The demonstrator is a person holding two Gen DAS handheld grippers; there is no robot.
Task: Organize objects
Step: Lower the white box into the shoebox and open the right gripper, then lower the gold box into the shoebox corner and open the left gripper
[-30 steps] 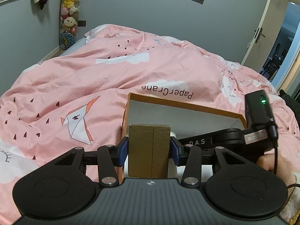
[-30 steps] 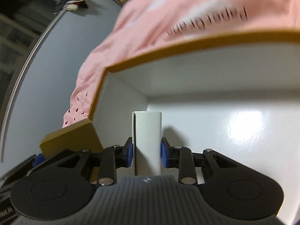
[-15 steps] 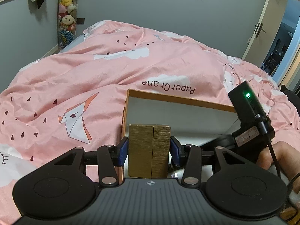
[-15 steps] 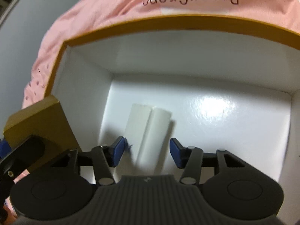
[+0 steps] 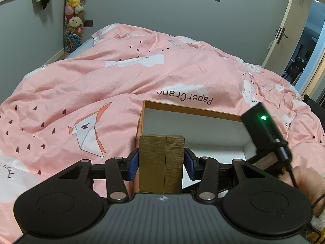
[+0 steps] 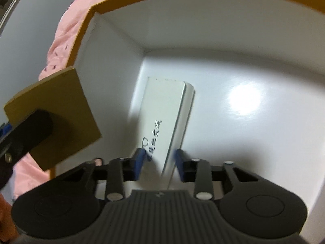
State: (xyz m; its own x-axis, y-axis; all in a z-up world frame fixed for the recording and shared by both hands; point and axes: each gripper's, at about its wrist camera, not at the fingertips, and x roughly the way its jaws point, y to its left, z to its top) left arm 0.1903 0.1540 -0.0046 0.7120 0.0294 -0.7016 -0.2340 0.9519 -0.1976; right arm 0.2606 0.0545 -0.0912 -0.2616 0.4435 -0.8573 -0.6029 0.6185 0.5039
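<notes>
My left gripper is shut on a small gold box, held upright just in front of the left end of an open gold-edged storage box with a white inside. The gold box also shows in the right wrist view, at the storage box's left wall. My right gripper is open inside the storage box. A white box with dark writing lies on the storage box floor between and beyond my blue pads, free of them.
The storage box rests on a bed with a rumpled pink duvet. The right gripper's body with a green light reaches in from the right. Grey walls stand behind, soft toys at far left, an open door at far right.
My right gripper opened and let go of the white box, which now lies flat on the storage box floor. The right gripper has drawn back and lifted. My left gripper kept the gold box nearly still.
</notes>
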